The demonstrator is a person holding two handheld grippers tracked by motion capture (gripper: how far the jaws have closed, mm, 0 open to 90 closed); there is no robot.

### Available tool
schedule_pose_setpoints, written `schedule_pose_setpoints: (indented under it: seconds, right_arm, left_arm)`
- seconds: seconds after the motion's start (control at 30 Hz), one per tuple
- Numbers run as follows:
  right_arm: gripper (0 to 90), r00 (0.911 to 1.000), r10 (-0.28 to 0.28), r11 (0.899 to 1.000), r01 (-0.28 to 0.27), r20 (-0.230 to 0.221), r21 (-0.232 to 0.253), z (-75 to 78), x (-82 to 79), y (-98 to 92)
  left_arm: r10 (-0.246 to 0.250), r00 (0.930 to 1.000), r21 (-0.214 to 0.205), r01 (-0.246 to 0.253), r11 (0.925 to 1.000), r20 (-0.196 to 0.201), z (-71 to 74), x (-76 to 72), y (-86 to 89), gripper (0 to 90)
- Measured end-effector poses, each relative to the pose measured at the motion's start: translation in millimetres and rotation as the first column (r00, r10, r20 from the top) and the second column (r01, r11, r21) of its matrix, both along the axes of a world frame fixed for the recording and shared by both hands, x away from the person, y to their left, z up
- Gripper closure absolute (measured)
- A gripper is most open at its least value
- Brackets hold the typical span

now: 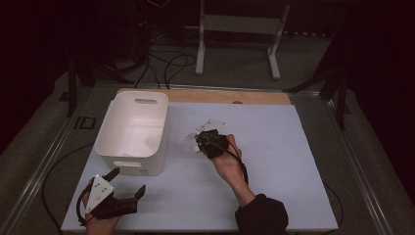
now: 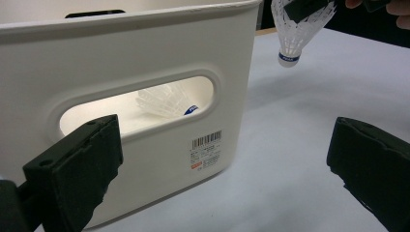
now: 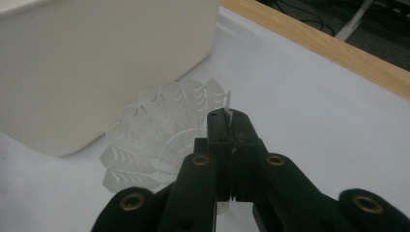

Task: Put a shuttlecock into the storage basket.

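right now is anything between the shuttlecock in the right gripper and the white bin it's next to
Nothing visible does. The right gripper is shut on the skirt edge of the shuttlecock, held above the table beside the white bin. Only the bin's own near wall lies between; the top is open, with another shuttlecock already inside. The left gripper is open, off to the side.

The bin [image 2: 145, 58] looks like smooth white plastic with a faint sheen and a paper label [image 2: 207, 151]. The shuttlecock [image 3: 154, 140] has a thin, translucent plastic skirt. The right tongs [image 3: 231, 121] are matt black, with brass-coloured rivets. The table [image 1: 274, 147] has a matt pale sheet and a bare wooden edge.
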State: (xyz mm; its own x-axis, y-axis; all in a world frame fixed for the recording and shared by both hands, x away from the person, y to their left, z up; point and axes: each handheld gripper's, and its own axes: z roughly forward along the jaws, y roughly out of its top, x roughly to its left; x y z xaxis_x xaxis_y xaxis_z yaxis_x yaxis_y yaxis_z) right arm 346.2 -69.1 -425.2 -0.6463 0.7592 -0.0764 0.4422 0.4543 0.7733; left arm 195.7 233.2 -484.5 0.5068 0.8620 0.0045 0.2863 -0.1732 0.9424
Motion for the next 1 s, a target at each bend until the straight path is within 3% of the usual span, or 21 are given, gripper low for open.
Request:
schedule_pose_setpoints:
  seconds: [1.0]
  right_arm:
    - [89.2, 0.9993, 0.020, 0.999, -0.021, 0.031, 0.032, 19.7, -5.1, 4.3]
  left_arm:
    - [0.001, 1.0000, -0.002, -0.001, 1.0000, 0.001, 0.0, 0.0, -0.1, 0.0]
